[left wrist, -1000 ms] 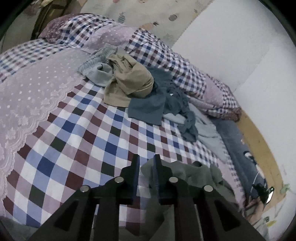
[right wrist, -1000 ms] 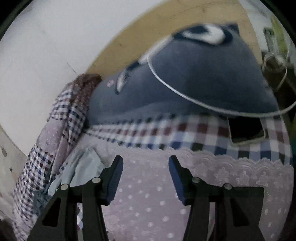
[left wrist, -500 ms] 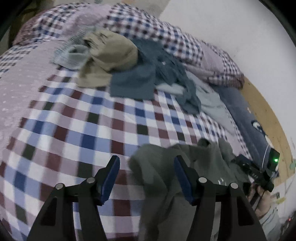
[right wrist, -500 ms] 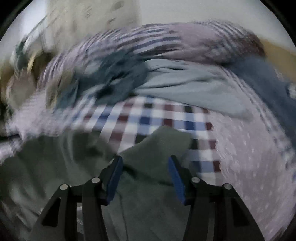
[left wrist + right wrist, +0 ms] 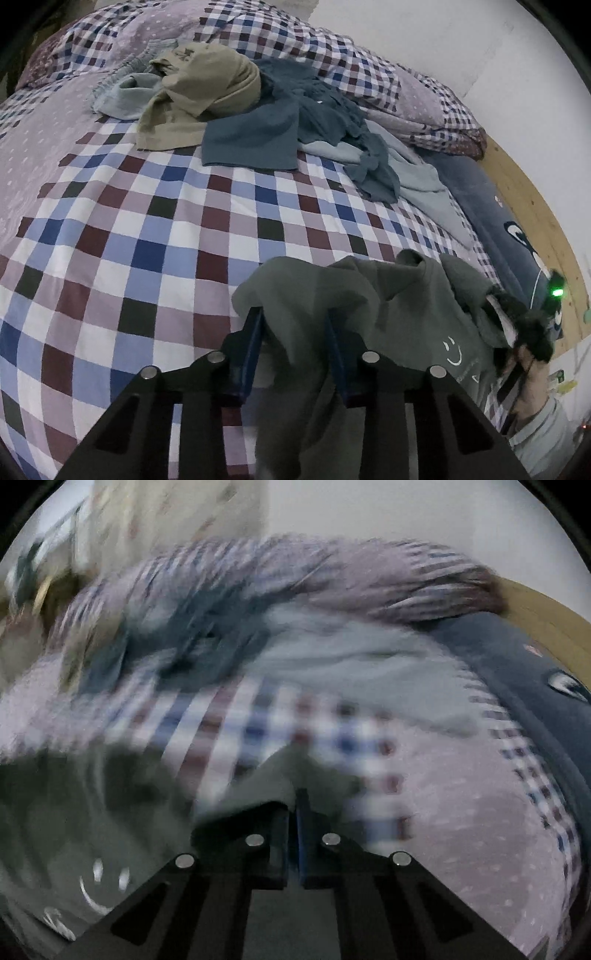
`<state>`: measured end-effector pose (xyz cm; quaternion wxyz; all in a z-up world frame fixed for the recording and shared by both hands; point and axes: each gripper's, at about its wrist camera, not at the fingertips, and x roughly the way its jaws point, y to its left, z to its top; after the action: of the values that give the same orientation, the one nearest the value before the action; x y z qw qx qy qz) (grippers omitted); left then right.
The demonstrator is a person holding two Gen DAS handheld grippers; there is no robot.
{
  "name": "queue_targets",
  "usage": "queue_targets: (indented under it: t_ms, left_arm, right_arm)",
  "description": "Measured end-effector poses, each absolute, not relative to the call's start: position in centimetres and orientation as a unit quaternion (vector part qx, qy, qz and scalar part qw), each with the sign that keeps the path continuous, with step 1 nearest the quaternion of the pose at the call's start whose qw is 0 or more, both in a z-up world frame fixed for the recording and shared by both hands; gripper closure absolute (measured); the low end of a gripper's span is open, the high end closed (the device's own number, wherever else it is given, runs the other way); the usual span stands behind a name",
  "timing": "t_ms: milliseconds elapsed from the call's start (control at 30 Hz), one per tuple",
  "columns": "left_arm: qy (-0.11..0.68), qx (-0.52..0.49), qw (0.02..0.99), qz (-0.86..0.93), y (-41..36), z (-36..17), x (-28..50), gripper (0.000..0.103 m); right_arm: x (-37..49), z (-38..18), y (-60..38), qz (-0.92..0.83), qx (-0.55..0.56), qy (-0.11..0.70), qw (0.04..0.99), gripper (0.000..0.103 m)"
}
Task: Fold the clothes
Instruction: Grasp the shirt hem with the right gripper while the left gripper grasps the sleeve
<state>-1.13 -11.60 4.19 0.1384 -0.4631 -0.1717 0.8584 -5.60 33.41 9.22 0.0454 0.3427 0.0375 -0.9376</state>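
Right gripper (image 5: 291, 812) is clamping an edge of the grey-green sweatshirt (image 5: 406, 317); left gripper (image 5: 293, 332) is standing part-open astride another fold.
Sweatshirt is lying bunched on the checked bedspread (image 5: 155, 236); pick-up step, probably left closing next, then spreading flat.

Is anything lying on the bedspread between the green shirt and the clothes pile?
Nothing visible. The green shirt hangs at the left gripper; bare checked bedspread stretches ahead to the clothes pile.
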Motion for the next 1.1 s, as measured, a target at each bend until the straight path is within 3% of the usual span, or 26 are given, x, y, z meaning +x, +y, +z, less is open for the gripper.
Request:
queue_targets:
  t_ms: [233,433,467,567,700,833,1000,1100]
  left_arm:
    - [-0.178,-0.460,0.134,0.860,-12.1,4.2,-0.8,0.069]
    - [-0.181,-0.458,0.123,0.862,-12.1,4.0,-1.0,0.069]
    - [-0.182,-0.458,0.120,0.862,-12.1,3.9,-1.0,0.069]
    - [-0.183,-0.461,0.115,0.861,-12.0,3.6,-1.2,0.069]
    - [-0.184,-0.462,0.111,0.861,-11.8,3.2,-1.3,0.069]
    - [-0.194,-0.460,0.109,0.860,-12.0,3.1,-1.2,0.069]
    - [-0.201,-0.455,0.121,0.859,-11.8,3.3,-1.3,0.069]
    - [-0.212,-0.446,0.133,0.859,-11.9,3.9,-1.3,0.081]
  right_arm:
    - [0.0,12.9,54.4,-0.926,0.236,-0.193,-0.225,0.102]
    - [2.3,8.8,61.2,-0.863,0.314,-0.212,-0.334,0.096]
    - [2.3,8.3,61.2,-0.859,0.328,-0.198,-0.338,0.089]
    - [3.0,8.1,61.1,-0.861,0.338,-0.180,-0.334,0.049]
    - [5.6,10.0,61.3,-0.870,0.309,-0.174,-0.342,0.031]
    - [7.8,11.7,61.0,-0.877,0.267,-0.214,-0.336,0.028]
    - [5.8,12.1,55.9,-0.908,0.269,-0.207,-0.246,0.028]
    - [4.0,12.9,51.0,-0.930,0.264,-0.175,-0.188,0.028]
